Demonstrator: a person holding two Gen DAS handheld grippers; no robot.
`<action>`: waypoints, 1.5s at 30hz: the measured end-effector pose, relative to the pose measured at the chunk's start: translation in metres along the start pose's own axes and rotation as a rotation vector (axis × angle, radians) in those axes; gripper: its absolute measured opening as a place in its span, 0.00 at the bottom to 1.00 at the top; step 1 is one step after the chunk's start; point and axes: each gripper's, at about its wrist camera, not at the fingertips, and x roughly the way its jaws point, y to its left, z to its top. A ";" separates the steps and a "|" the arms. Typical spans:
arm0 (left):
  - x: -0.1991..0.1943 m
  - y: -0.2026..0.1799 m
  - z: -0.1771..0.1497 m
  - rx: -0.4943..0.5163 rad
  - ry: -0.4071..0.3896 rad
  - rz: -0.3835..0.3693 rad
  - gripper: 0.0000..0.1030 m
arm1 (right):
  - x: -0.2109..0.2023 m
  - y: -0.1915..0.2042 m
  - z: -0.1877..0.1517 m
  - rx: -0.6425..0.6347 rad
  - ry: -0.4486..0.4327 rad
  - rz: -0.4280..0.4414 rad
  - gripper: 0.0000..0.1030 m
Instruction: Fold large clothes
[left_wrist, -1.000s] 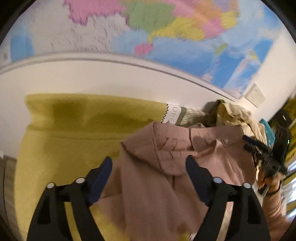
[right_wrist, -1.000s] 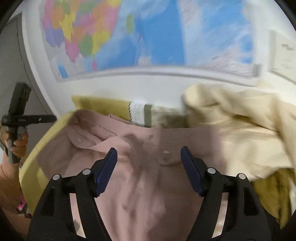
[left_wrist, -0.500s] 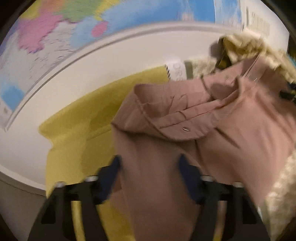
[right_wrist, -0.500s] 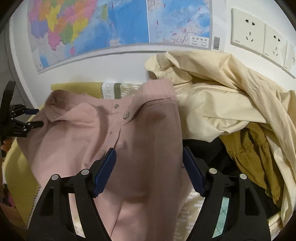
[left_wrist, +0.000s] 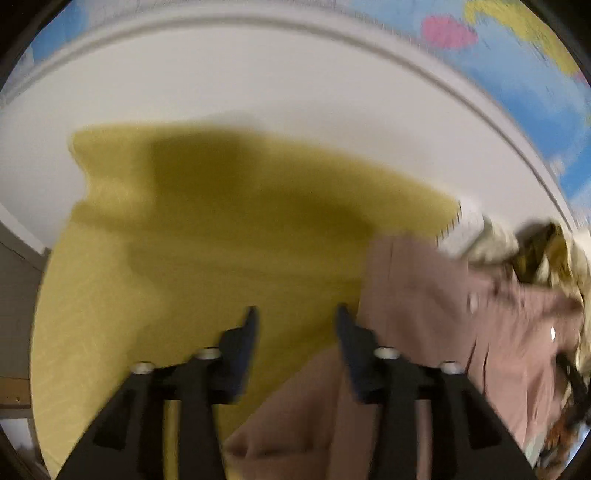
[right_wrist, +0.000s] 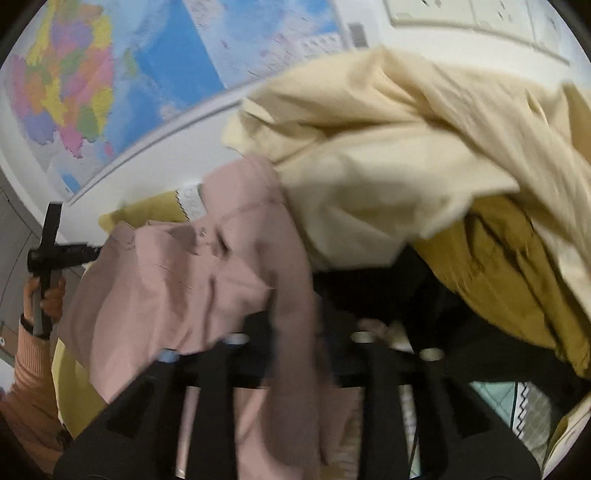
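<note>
A dusty pink buttoned shirt (left_wrist: 443, 314) lies on a yellow cloth (left_wrist: 203, 240) covering the table. In the left wrist view my left gripper (left_wrist: 295, 317) hovers over bare yellow cloth, jaws partly open and empty, with the shirt beside its right finger (left_wrist: 354, 343). In the right wrist view the pink shirt (right_wrist: 192, 280) drapes over my right gripper (right_wrist: 295, 332); fabric runs between the jaws and hides the fingertips, so its grip is unclear. The left gripper also shows in the right wrist view (right_wrist: 55, 251), held in a hand at far left.
A cream garment (right_wrist: 388, 155) is heaped at the right over a mustard one (right_wrist: 498, 266) and dark fabric (right_wrist: 388, 295). A wall map (right_wrist: 92, 81) hangs on the white wall behind. Wall sockets (right_wrist: 480, 22) sit at upper right.
My left gripper swung left off the shirt onto bare yellow cloth and its jaws narrowed. My right gripper moved in close, and pink fabric now covers its fingers.
</note>
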 end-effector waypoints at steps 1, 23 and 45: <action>-0.004 0.003 -0.011 0.028 -0.001 -0.021 0.57 | -0.002 -0.004 -0.002 0.014 -0.006 0.013 0.61; -0.025 -0.037 -0.153 0.316 -0.089 -0.193 0.41 | 0.017 0.001 -0.073 0.100 0.164 0.380 0.17; -0.127 -0.045 -0.169 0.342 -0.285 -0.118 0.77 | -0.066 0.062 -0.074 -0.187 0.032 0.058 0.72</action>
